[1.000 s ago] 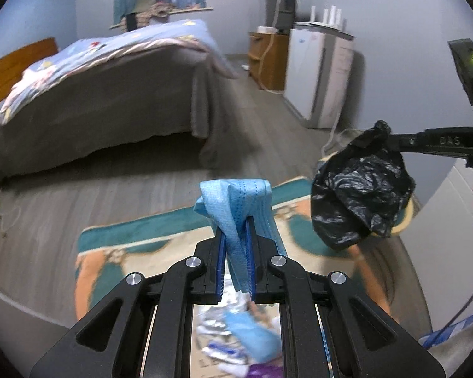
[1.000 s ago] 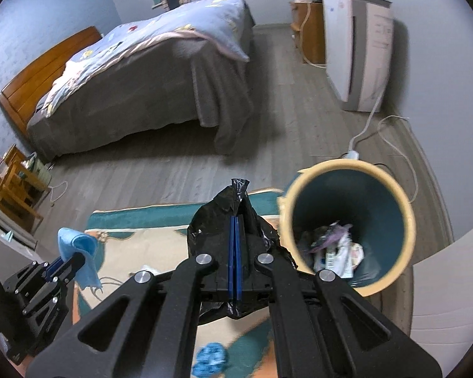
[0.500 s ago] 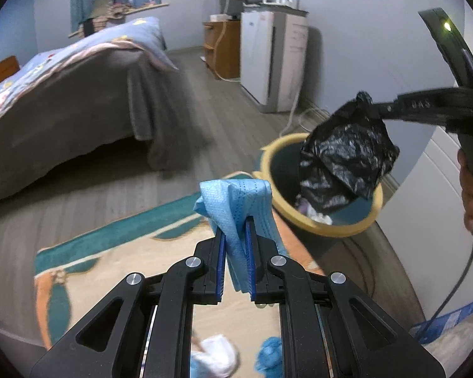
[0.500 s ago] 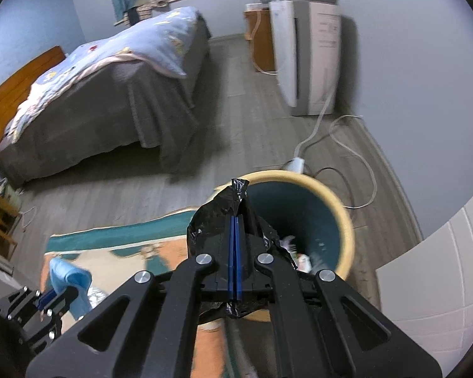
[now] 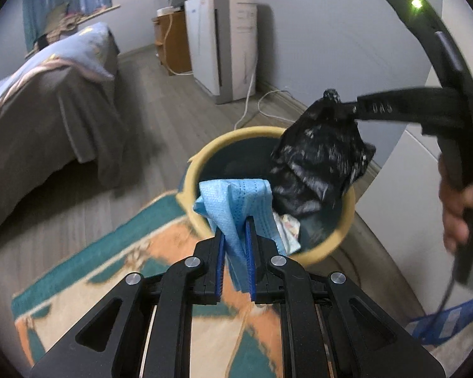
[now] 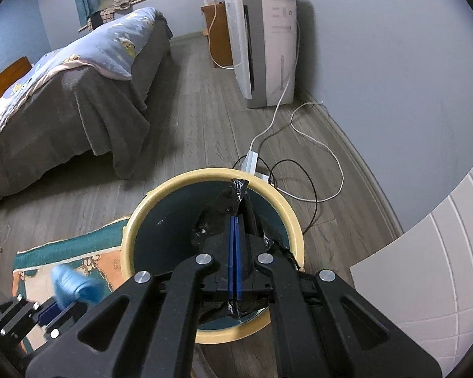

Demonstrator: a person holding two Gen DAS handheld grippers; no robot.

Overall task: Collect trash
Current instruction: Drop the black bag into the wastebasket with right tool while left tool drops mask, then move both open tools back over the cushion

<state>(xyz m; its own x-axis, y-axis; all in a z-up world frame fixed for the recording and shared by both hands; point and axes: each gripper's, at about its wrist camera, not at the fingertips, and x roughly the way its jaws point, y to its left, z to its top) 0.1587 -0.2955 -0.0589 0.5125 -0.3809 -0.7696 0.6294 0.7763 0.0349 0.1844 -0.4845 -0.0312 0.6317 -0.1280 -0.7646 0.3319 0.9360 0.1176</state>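
Blue face mask (image 5: 236, 201) upright, pinched in left hand-held gripper (image 5: 235, 236) | black bag (image 5: 318, 163) – clamped by right hand-held gripper (image 6: 235, 233) – hangs over bin (image 6: 160, 198)

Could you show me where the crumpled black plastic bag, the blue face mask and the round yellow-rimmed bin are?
Crumpled black plastic bag (image 5: 318, 163), left wrist view, middle of bundle.
Blue face mask (image 5: 236, 201), left wrist view, pleated front.
Round yellow-rimmed bin (image 6: 135, 217), right wrist view, left rim.
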